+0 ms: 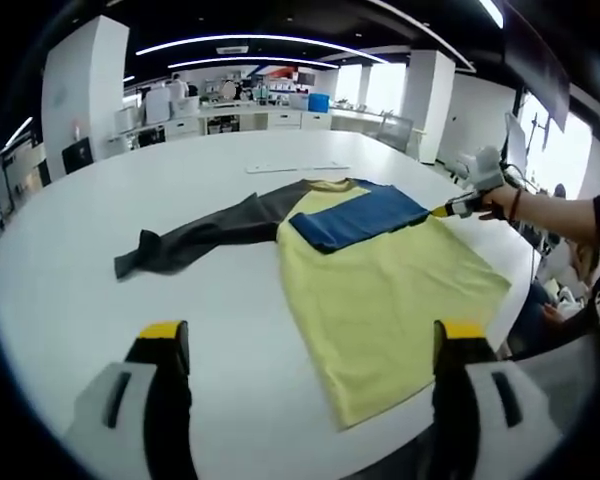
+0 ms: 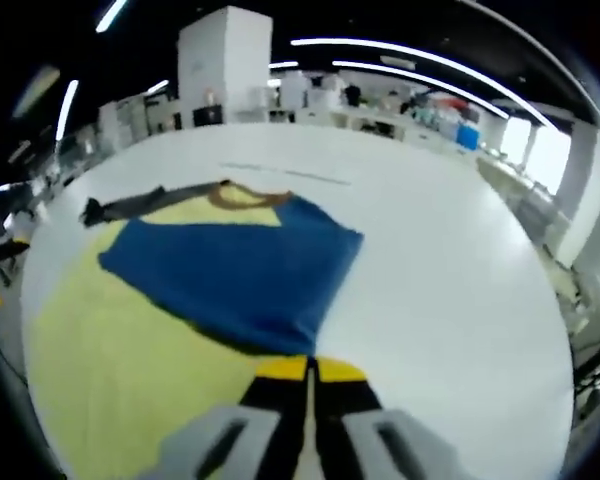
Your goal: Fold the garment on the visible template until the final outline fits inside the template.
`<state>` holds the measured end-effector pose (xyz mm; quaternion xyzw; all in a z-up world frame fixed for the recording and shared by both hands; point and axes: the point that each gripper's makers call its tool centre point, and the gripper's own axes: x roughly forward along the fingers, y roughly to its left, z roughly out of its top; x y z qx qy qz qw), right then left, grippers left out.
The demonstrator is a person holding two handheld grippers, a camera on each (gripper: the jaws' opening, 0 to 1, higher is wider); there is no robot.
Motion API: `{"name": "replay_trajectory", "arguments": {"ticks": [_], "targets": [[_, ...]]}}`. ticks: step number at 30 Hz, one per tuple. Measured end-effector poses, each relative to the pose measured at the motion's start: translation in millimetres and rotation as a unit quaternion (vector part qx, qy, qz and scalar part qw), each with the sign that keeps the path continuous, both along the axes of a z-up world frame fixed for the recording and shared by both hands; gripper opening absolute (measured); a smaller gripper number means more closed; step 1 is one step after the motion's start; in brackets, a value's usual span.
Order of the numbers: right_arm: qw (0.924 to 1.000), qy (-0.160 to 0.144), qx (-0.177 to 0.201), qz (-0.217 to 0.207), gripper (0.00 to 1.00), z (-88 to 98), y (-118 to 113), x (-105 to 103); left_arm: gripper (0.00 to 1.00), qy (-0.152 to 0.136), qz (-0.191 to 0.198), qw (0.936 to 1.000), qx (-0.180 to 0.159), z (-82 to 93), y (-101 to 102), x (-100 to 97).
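A garment lies flat on the round white table (image 1: 100, 300). It has a yellow body (image 1: 380, 290), a blue sleeve (image 1: 360, 215) folded across the chest and a dark grey sleeve (image 1: 195, 238) stretched out to the left. My left gripper (image 1: 313, 335) is open above the table's near edge, short of the yellow hem and holding nothing. A hand brings my right gripper (image 1: 448, 210) in from the right to the blue sleeve's end. In the right gripper view, my right gripper (image 2: 308, 370) has its jaws together on the edge of the blue sleeve (image 2: 230, 270), over the yellow body (image 2: 100, 360).
A thin pale strip (image 1: 298, 168) lies on the table beyond the collar. The person's arm (image 1: 560, 215) reaches in at the right. Office desks (image 1: 240, 110) and white columns (image 1: 80, 90) stand behind the table. Bare tabletop (image 2: 440, 280) spreads to the right of the garment.
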<state>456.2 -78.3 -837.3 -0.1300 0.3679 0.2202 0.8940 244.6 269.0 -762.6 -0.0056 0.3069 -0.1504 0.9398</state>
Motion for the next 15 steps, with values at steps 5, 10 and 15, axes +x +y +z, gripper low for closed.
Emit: {"name": "replay_trajectory", "arguments": {"ticks": [5, 10, 15], "targets": [[0.9996, -0.012, -0.024, 0.005, 0.0, 3.2, -3.1, 4.3, 0.99, 0.0, 0.001, 1.0, 0.0, 0.5, 1.5, -0.5], [0.9983, -0.035, -0.045, 0.014, 0.0, 10.5, -7.2, 8.3, 0.99, 0.003, 0.001, 1.0, 0.0, -1.5, 2.1, -1.2], [0.9991, -0.029, -0.03, 0.006, 0.0, 9.8, -8.0, 6.9, 0.99, 0.003, -0.002, 1.0, -0.001, -1.5, 0.6, -0.7]]}}
